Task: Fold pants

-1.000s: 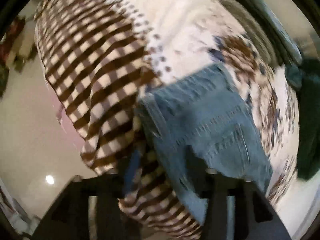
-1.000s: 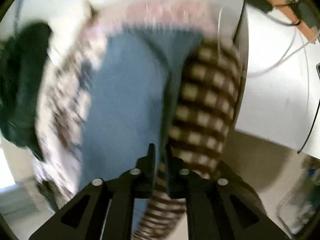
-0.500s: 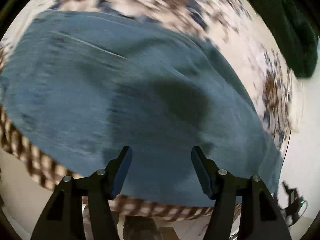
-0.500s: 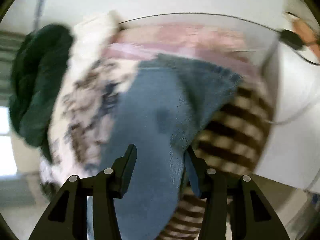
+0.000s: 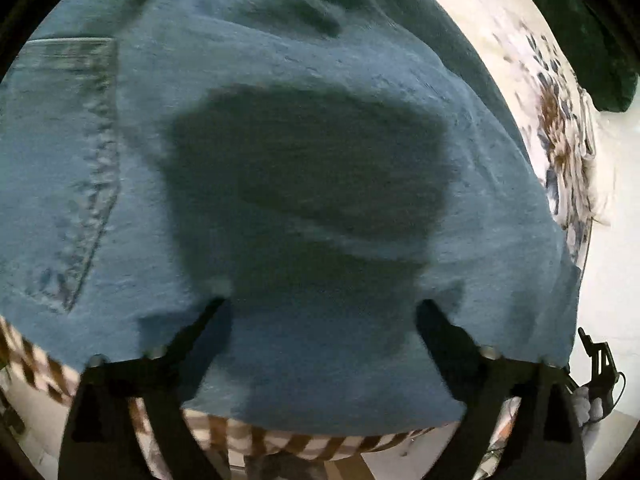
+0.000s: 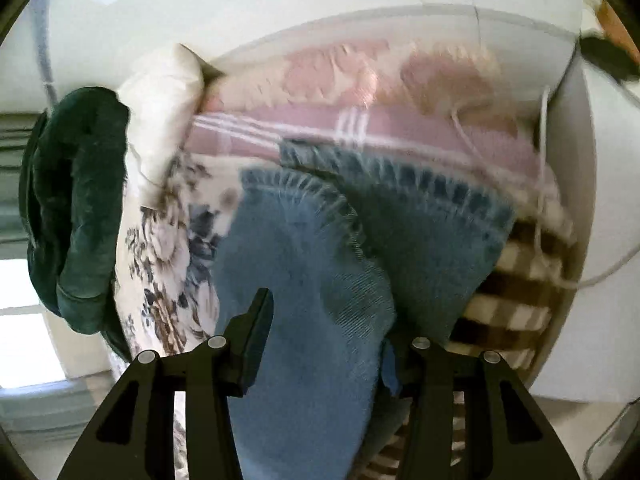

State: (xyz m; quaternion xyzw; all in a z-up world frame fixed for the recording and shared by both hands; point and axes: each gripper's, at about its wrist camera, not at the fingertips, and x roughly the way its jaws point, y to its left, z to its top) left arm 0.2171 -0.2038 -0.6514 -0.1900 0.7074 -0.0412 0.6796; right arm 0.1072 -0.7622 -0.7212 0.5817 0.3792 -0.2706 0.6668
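Hovering low over the pants (image 5: 280,160), the left gripper (image 5: 320,308) had its jaws spread wide, nothing between them, both fingers above blue denim. Its shadow fell as a dark blotch on the cloth just beyond the tips. In the left wrist view the denim filled nearly everything; a stitched back pocket (image 5: 76,184) sat at 9 o'clock. A brown-and-cream checked cloth (image 5: 256,440) showed under the denim's near edge at 6 to 7 o'clock. Beyond the denim, toward 2 o'clock, lay a floral sheet (image 5: 556,120), and past that a dark green garment (image 5: 600,40) at the rim.

The right gripper (image 6: 328,320) also stood wide apart, gripping nothing. Denim lay between and under its fingers; the right finger was partly hidden by a fold, so contact there could not be told. In the right wrist view the two hemmed leg ends (image 6: 360,184) lay ahead at 12 o'clock, one overlapping the other. The checked cloth (image 6: 520,300) was at 3 o'clock beside the legs, with a white cable (image 6: 540,200) trailing over it. The floral sheet (image 6: 168,240) lay at 9 o'clock, the green garment (image 6: 76,200) beyond it. Farthest off, a pink blanket (image 6: 360,120) and a white pillow (image 6: 164,100) lay against the headboard.
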